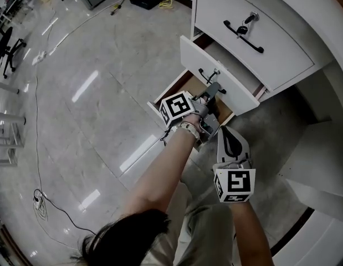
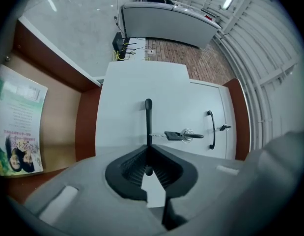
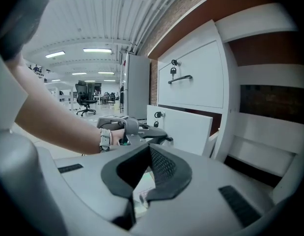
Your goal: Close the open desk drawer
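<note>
A white drawer unit has its top drawer closed. The middle drawer front stands pulled out, and the bottom drawer beneath it is open, showing a brown inside. My left gripper is at the middle drawer's black handle, with its jaws shut on the bar. A key hangs beside the handle. A booklet lies in the bottom drawer. My right gripper hangs lower, in front of the unit, shut and empty.
The top drawer's handle and key are above the open ones. The desk's white leg panel stands at the right. A cable runs over the glossy floor at left, with a black box by the wall.
</note>
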`<state>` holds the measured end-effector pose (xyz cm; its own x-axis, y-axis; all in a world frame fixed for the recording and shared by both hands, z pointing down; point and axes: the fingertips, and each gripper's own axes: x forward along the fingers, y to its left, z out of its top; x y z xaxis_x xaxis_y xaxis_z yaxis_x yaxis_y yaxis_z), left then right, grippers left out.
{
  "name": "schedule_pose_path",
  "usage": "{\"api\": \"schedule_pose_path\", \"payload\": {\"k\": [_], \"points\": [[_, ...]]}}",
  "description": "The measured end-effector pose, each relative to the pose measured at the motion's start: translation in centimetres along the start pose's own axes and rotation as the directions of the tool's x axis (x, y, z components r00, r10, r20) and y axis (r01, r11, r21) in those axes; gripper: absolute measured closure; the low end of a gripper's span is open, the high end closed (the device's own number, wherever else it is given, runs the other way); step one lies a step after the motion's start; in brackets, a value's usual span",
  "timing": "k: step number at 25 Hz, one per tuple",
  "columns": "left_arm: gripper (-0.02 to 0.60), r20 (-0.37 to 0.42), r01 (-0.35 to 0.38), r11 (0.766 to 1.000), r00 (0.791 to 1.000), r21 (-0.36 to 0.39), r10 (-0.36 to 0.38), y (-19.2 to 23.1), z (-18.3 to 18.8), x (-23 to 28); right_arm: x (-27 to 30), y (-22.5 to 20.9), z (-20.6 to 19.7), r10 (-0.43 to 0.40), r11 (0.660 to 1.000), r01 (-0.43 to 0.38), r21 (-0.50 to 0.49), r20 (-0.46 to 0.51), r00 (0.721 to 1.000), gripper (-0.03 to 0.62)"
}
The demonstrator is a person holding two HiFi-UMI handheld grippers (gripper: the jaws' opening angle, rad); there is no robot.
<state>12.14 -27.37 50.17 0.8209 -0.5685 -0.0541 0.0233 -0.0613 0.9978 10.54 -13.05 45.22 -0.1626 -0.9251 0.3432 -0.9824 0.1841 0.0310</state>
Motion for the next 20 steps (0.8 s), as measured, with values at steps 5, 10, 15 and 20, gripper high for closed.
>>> {"api": "schedule_pose_path", "payload": {"k": [5, 10, 15, 20], "points": [[0.56, 0.005, 0.034, 0.999, 0.999, -0.002, -0.034, -0.1, 0.2, 1.1, 1.1, -1.8, 0.3, -0.05, 0.998, 0.052, -0.019, 0.064, 0.997, 0.583], [0.56, 0.008, 0.042, 0.999, 0.999, 0.004, -0.042, 0.0, -0.2, 1.8, 2.1, -3.9, 0.5, -0.083, 0.996, 0.084, -0.005, 0.108, 0.991, 0.583], [0.56, 0.031, 0.018, 1.0, 0.999, 0.025, -0.018, 0.5, 0.1, 3.0, 2.6, -4.6, 0.9, -0.094, 0.994, 0.103, -0.047, 0.173, 0.98, 0.583], [0.56, 0.031, 0.008, 1.0, 0.999, 0.025, -0.008, -0.1, 0.1, 5.3, 2.9, -6.8, 1.6, -0.108, 0.988, 0.128, -0.083, 0.212, 0.971, 0.583]]}}
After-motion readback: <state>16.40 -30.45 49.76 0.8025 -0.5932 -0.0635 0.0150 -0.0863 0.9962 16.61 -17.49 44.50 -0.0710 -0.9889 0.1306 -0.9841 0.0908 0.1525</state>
